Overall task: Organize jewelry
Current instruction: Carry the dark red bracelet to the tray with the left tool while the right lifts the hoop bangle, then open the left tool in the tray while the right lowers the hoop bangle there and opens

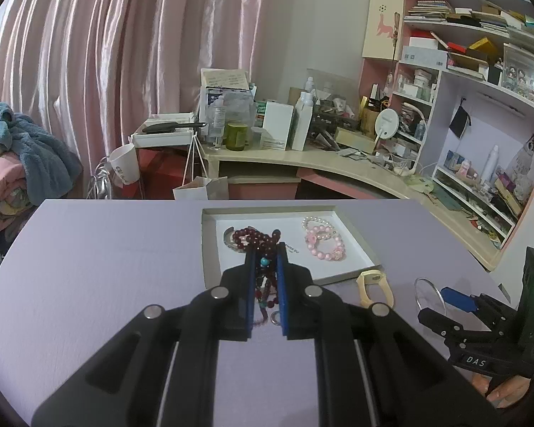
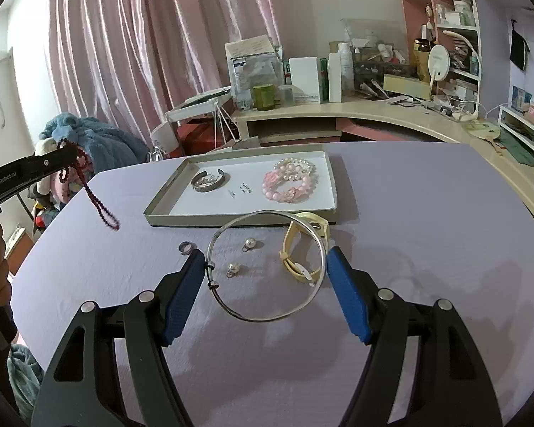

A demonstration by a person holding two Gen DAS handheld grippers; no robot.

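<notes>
While both tools hang over the lilac bench (image 2: pixel 409 213), the parts read as follows.

Left gripper (image 1: pixel 267 249): jaws clamped on the dark red bead strand (image 1: pixel 263 245); in the right wrist view the strand (image 2: pixel 99 206) dangles from the tips, its lowest loop clear of the bench.

Right gripper (image 2: pixel 263 263): jaws wide apart, one blue pad on either side of the silver bangle (image 2: pixel 318 284); whether the pads touch the bangle cannot be told.

Silver bangle: flat on the bench between the right jaws, its far edge near the tray (image 2: pixel 167 199).

Pearl earrings: two, one (image 2: pixel 249 243) and the other (image 2: pixel 234 268), both inside the bangle's ring.

Yellow strap (image 2: pixel 295 249): partly overlapped by the bangle's right side, ahead of the right jaw.

Small ring (image 2: pixel 186 248): just ahead of the left jaw of the right gripper, outside the bangle.

Tray: beyond the right jaws, shallow with a white floor; holds a silver cuff (image 2: pixel 208 179) on its left and pink bracelets (image 2: pixel 288 185) with a pearl bracelet (image 2: pixel 299 165) on its right.
</notes>
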